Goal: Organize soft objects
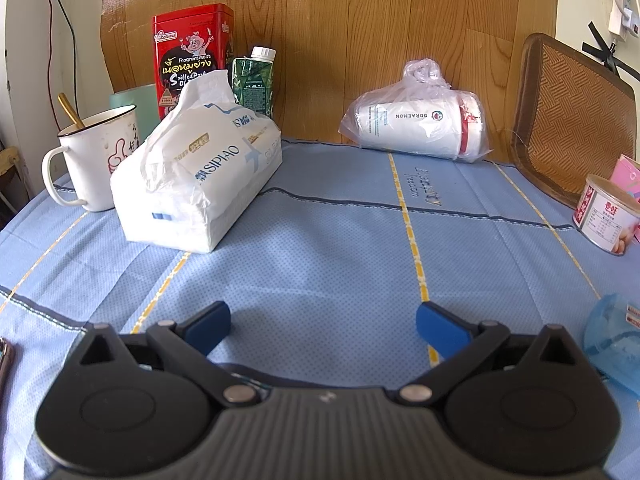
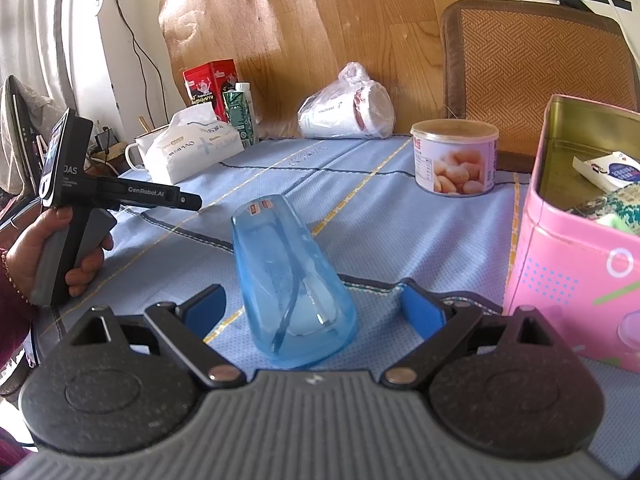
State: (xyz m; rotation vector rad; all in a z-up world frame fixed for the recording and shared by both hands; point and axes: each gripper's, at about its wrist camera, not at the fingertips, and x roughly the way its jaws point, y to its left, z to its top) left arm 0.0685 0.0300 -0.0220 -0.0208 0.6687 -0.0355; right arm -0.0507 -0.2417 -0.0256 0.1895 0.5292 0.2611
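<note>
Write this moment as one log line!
left gripper: open, empty | right gripper: open around blue cup | tissue pack: untouched

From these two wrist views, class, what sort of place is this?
Probably a home table: a blue cloth holds a tissue pack, an enamel mug with a spoon, and snack tins.

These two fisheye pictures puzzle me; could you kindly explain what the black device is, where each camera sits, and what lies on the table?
A person holds a handheld two-finger gripper in each hand; a camera on each looks along its blue-tipped fingers. The left view shows the left gripper open and empty over a blue cloth, facing a tissue pack, a mug and a bagged cup. The right view shows the right gripper open around a blue plastic cup lying on its side, not gripping it, beside a pink tin.
</note>
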